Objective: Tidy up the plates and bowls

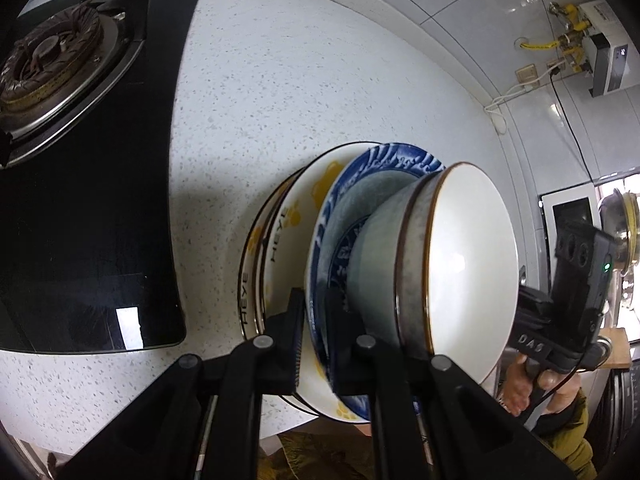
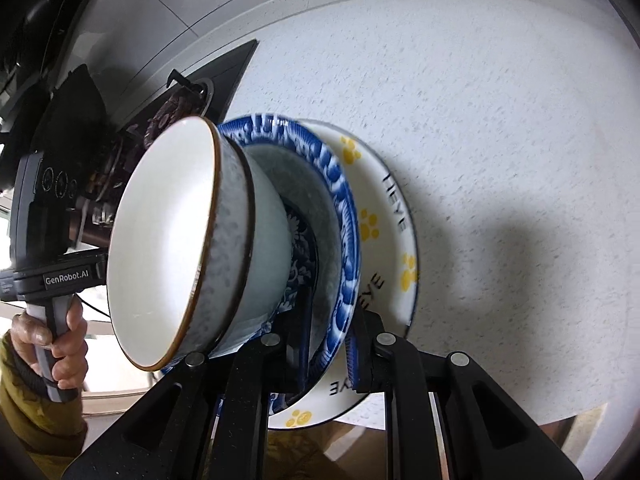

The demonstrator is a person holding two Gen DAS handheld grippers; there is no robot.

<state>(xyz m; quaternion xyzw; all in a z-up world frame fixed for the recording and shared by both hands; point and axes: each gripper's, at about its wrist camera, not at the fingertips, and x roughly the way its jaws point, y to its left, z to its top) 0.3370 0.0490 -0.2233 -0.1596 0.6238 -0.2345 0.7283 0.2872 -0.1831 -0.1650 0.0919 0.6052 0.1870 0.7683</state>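
A stack of dishes hangs over the speckled counter (image 1: 280, 80), held from both sides. At the bottom is a white plate with yellow paw prints (image 1: 316, 196) (image 2: 384, 216). A blue patterned plate (image 1: 384, 160) (image 2: 336, 184) lies on it. On top are nested bowls, a pale one under a grey speckled bowl with a brown rim (image 1: 468, 256) (image 2: 160, 236). My left gripper (image 1: 318, 332) is shut on the near rims of the two plates. My right gripper (image 2: 330, 344) is shut on the opposite rims. Each view shows a hand (image 1: 556, 388) (image 2: 64, 344) on the other gripper's handle.
A black glass hob (image 1: 100, 240) with a gas burner (image 1: 52, 52) lies to the left of the stack. Tiled wall runs behind, with yellow gas fittings and a meter (image 1: 572, 40) at the right. The counter's front edge (image 2: 560, 416) is just below the stack.
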